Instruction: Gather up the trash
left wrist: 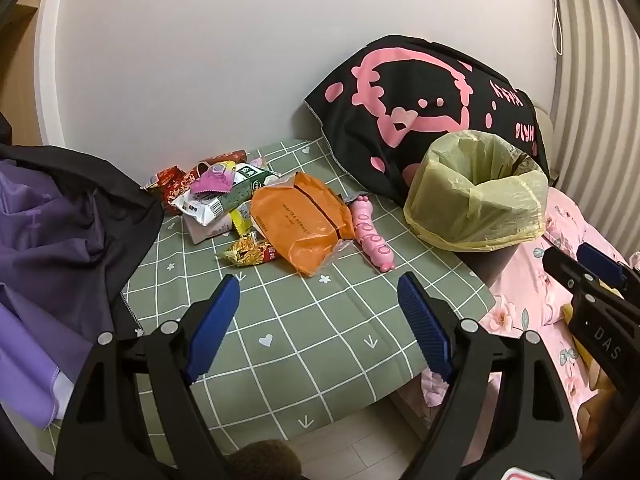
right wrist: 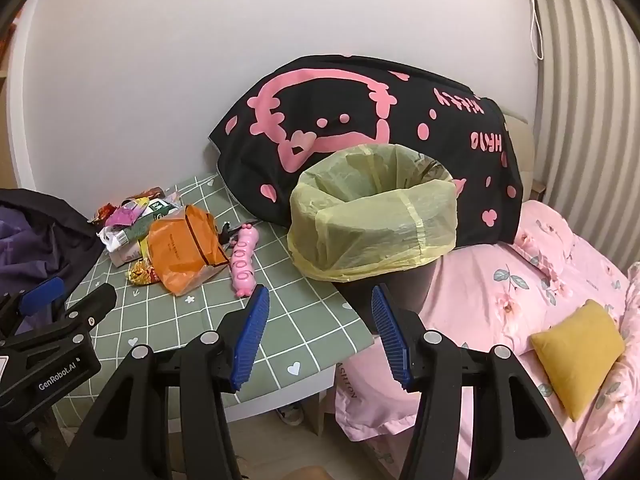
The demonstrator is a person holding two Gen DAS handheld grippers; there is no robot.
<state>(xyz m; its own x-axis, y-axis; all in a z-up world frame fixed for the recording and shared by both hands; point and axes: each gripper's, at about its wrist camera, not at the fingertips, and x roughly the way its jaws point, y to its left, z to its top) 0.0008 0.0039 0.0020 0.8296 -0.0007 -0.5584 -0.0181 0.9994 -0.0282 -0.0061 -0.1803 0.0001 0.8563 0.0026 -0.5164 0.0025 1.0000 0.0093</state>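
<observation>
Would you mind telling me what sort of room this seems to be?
Most likely a bedroom at home: a bed with a pink floral bedspread, a yellow cushion on it, and a small table with a green checked cloth beside it.

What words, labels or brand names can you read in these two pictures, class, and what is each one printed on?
"GenRobot.AI": on the left gripper, seen from the right wrist.
"DAS": on the right gripper, seen from the left wrist; the rest is cut off.
"HELLO KITTY", upside down and partly folded: on the black cloth.
"SHION", partly hidden: on the pink bedding.
Print on the orange bag and the snack wrappers: too small to read.
</observation>
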